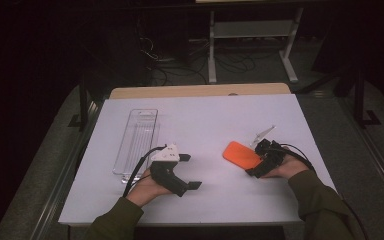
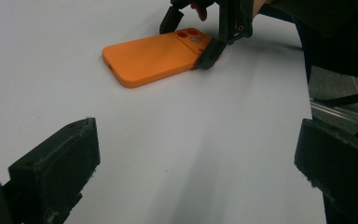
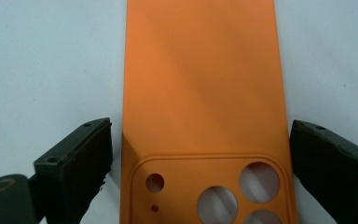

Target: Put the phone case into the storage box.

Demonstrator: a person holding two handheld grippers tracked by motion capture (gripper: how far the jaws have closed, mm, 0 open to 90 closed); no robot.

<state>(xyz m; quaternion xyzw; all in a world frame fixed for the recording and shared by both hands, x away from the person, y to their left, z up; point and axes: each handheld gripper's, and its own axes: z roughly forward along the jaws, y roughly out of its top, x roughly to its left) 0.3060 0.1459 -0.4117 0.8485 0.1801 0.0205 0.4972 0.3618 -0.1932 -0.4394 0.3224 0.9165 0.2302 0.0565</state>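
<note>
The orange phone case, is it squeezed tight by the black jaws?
No, in the right gripper view the orange phone case lies between the open jaws with a strip of white table on each side.

No readable text, label, brand, number or sign appears on any surface in these three views.

Orange phone case (image 1: 241, 154) at right tongs (image 1: 254, 159); left tongs (image 1: 190, 171) apart; clear tray (image 1: 136, 142) left.

Orange phone cases (image 1: 241, 154): one
Clear plastic trays (image 1: 136, 142): one
Grippers: two, left (image 1: 190, 171) and right (image 1: 256, 159)
Tables (image 1: 205, 120): one
</note>
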